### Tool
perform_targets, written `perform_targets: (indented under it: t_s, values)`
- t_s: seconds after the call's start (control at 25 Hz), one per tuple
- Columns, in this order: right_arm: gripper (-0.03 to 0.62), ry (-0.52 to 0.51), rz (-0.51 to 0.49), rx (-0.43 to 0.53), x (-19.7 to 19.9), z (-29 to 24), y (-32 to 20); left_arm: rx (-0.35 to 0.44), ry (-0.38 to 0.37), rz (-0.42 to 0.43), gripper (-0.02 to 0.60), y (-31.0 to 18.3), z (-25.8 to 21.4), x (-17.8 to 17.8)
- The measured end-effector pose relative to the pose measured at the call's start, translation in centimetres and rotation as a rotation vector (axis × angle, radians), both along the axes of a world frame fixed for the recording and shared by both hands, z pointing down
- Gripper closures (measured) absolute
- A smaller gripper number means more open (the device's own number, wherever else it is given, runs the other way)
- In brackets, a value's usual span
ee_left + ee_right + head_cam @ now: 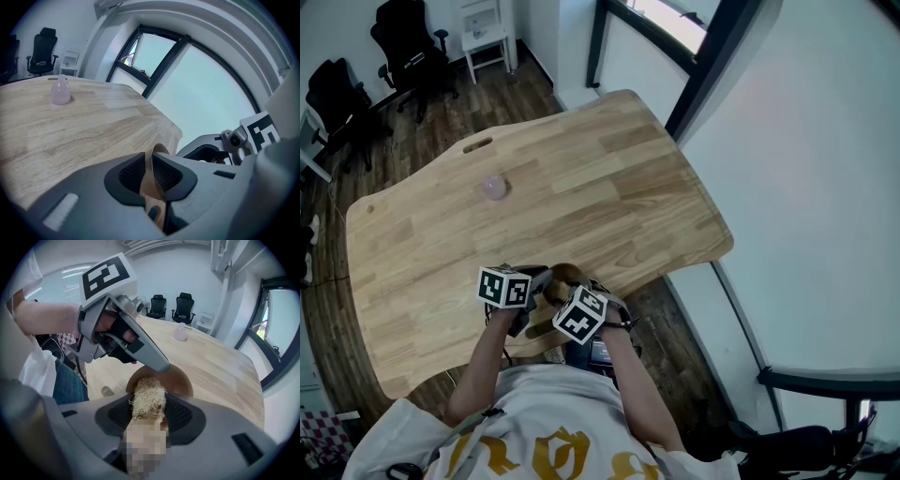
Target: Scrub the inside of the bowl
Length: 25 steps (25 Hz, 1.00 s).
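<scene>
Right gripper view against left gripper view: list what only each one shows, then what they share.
Only the right gripper view: the fibrous scrubber clamped in the right gripper, the brown inside of the bowl, and the left gripper holding its rim. Only the left gripper view: that rim edge-on between the left gripper's pads, and the right gripper's marker cube. Both: the wooden table, a small pink bottle, office chairs and the window.

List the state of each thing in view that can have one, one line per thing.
left gripper: shut on the bowl's rim.
bowl: gripped by its rim, opening towards the scrubber.
right gripper: shut on the scrubber.
scrubber: held, fibre head at the bowl's mouth.
pink bottle: upright on the table, untouched.
</scene>
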State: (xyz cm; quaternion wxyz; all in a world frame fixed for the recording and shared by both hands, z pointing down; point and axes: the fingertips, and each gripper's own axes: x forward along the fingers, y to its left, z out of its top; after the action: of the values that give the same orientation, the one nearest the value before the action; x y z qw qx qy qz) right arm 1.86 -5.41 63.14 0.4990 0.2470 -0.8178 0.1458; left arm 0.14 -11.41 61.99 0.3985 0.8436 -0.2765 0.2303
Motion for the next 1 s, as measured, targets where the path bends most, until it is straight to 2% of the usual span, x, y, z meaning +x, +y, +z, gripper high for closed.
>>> perform_targets:
  t_s: [0.36,0.6,1.0]
  values:
    - [0.41,0.055,-0.004,-0.022,0.6,0.9,0.4,0.008,-0.012,-0.006,0.535,-0.1,0.2,-0.1]
    - [0.411,0.1,-0.019,0.002,1.2,1.2,0.4,0.011,-0.031,0.01,0.534,0.2,0.4,0.0]
    - [0.41,0.164,0.012,0.032,2.3,1.2,-0.4,0.013,-0.046,0.03,0.534,0.4,0.5,0.4]
